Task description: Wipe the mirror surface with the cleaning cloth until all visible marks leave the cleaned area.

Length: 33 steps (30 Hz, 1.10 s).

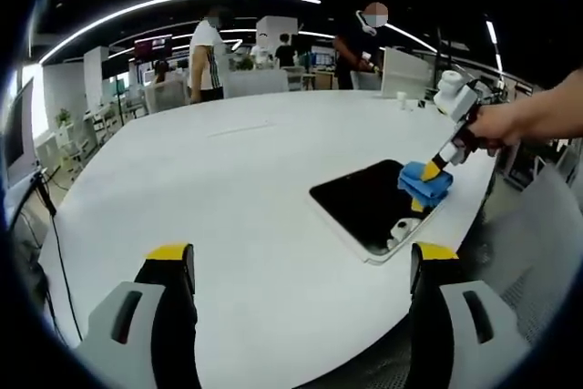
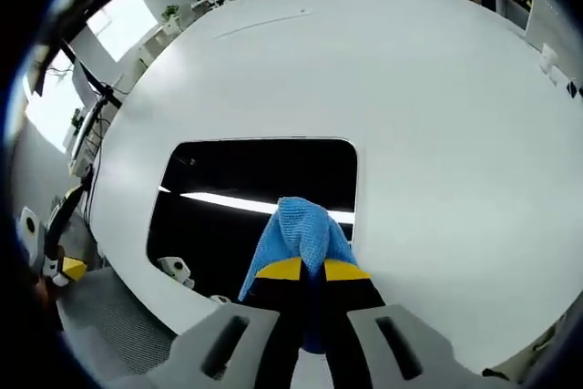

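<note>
**Blue cloth pressed on the mirror at the table's edge**

The mirror (image 2: 264, 193) lies flat on a big white table (image 1: 237, 189), close to the table's rim. It is a dark rectangle with rounded corners and a pale border, and it reflects a bright ceiling light strip as a white streak. In the left gripper view the mirror (image 1: 364, 202) sits ahead and to the right.

The right gripper (image 2: 312, 272) has its yellow-tipped jaws closed tight on a blue cloth (image 2: 296, 230), which bunches out ahead of the tips and rests on the mirror near its edge. In the left gripper view the same right gripper (image 1: 435, 166) comes in from the right, held by a person's hand (image 1: 496, 125), with the cloth (image 1: 424, 184) touching the mirror's far corner.

The left gripper (image 1: 305, 266) hangs over bare table, well apart from the mirror, its jaws spread wide with nothing between them.

No readable writing shows. Beyond the table stand people (image 1: 208, 56), desks and screens. A small white cup (image 1: 401, 96) sits near the table's far rim. A black cable (image 1: 55, 234) hangs off the left side.
</note>
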Each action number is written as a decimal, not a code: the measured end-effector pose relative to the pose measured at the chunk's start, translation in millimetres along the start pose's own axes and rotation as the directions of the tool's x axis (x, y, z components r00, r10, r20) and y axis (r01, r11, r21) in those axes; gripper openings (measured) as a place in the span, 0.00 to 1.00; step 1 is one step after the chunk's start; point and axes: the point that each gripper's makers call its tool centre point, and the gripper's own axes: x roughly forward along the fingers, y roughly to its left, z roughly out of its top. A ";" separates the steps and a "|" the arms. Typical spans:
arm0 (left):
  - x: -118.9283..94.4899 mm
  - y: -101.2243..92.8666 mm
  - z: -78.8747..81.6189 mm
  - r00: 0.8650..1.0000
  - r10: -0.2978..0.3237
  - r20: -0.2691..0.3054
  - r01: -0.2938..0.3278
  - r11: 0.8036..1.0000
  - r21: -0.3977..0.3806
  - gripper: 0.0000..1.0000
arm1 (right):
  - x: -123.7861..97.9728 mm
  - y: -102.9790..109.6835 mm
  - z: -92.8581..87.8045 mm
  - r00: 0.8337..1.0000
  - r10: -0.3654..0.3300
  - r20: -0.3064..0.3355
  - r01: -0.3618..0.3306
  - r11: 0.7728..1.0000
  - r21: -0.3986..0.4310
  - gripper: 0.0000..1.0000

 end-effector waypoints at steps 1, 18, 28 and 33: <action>0.1 -0.2 0.0 1.000 0.000 -0.001 0.000 1.000 0.003 0.97 | -0.6 0.3 0.8 1.000 0.000 0.001 0.000 1.000 0.000 0.00; -0.7 0.2 0.5 1.000 0.002 -0.002 -0.002 1.000 0.003 0.96 | 3.4 0.1 24.0 1.000 -0.014 0.020 0.014 1.000 -0.024 0.00; -0.8 1.8 0.8 1.000 0.010 0.000 -0.010 1.000 0.000 0.96 | 20.7 -9.4 45.7 0.999 -0.015 0.035 0.015 1.000 -0.020 0.00; 0.3 1.0 -0.6 1.000 0.003 -0.006 -0.003 1.000 -0.001 0.97 | 23.2 -9.8 55.4 0.999 -0.023 0.045 0.024 0.999 -0.028 0.00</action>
